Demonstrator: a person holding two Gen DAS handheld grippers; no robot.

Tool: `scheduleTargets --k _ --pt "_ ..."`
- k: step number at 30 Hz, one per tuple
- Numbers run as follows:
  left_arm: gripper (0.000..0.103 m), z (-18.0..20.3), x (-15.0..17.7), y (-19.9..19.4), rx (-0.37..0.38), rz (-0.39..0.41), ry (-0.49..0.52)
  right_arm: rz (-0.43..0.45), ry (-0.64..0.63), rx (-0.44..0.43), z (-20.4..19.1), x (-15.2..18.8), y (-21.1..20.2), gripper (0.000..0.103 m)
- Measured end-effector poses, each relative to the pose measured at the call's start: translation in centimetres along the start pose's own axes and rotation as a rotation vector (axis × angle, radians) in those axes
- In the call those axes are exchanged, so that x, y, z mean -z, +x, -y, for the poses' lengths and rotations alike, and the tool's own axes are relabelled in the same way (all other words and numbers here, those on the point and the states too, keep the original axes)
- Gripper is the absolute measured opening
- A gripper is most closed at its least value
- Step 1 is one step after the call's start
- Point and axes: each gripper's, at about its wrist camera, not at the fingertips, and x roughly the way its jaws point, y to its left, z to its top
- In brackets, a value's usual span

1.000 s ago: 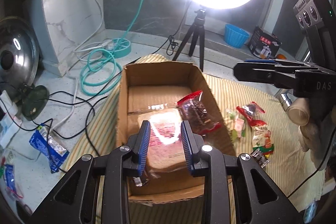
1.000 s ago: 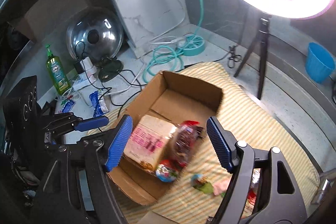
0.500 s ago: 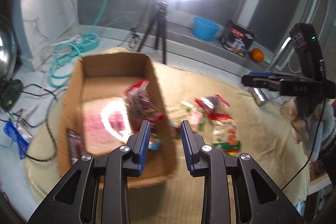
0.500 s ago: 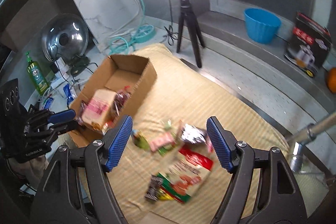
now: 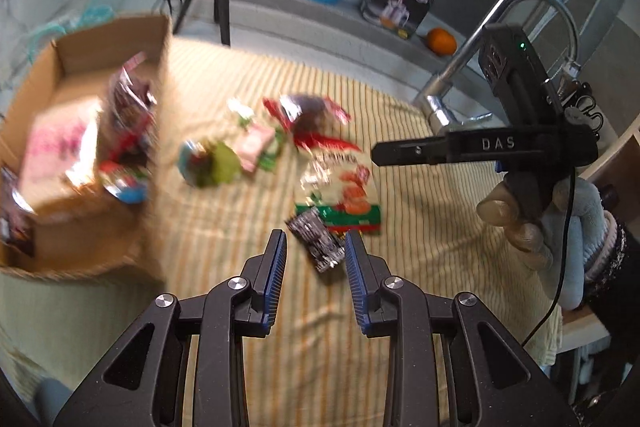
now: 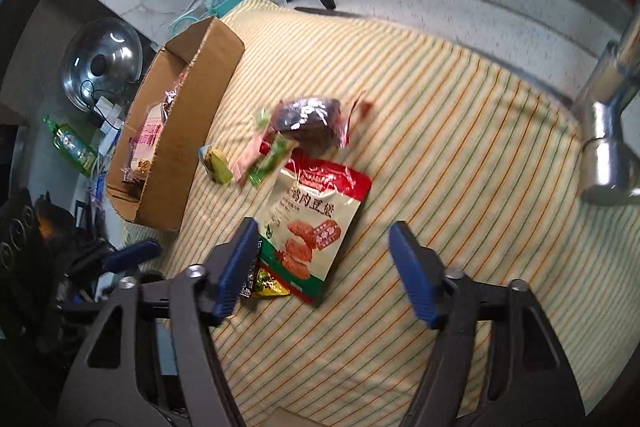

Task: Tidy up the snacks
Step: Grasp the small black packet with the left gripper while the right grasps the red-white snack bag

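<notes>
From the left wrist, the cardboard box (image 5: 80,131) already keeps several snacks while the left gripper (image 5: 316,267), fingers slightly apart and empty, hangs over a black packet (image 5: 318,245); from the right wrist, the right gripper (image 6: 324,259) is closing, nothing between, above the red pouch (image 6: 316,211) on the striped cloth (image 6: 460,147)

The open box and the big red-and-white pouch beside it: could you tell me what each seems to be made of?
Box: brown corrugated cardboard, matte, judging by its thick raw-edged walls. Red-and-white pouch: probably glossy plastic film; its printed face catches highlights and crinkles slightly.

Left claw (image 5: 316,247) angled down, jaws narrowly apart, empty — right claw (image 6: 324,243) closing, empty.
</notes>
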Motion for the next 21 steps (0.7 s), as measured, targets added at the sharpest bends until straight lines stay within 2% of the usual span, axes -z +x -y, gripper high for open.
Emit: scheduleTargets --k 4,10,13,18,20,21 --pt "0.029 0.1 0.3 2.2 0.015 -0.040 -0.045 -0.011 0.029 -0.053 0.5 0.2 1.0 0.061" --pt "0.030 0.8 0.3 4.3 -0.021 -0.064 -0.053 -0.026 0.054 -0.107 0.1 0.2 2.8 0.057" --pt "0.030 0.7 0.4 4.9 -0.040 -0.080 -0.049 -0.030 0.062 -0.115 0.1 0.3 3.4 0.057" --pt "0.030 0.1 0.4 4.9 -0.032 -0.072 -0.070 -0.014 0.095 -0.137 0.5 0.2 3.6 0.056" --pt "0.030 0.0 0.3 4.9 -0.030 -0.064 -0.074 -0.005 0.090 -0.118 0.4 0.2 3.6 0.047" --pt "0.029 0.0 0.3 4.9 -0.028 -0.063 -0.075 -0.002 0.085 -0.109 0.4 0.2 3.5 0.034"
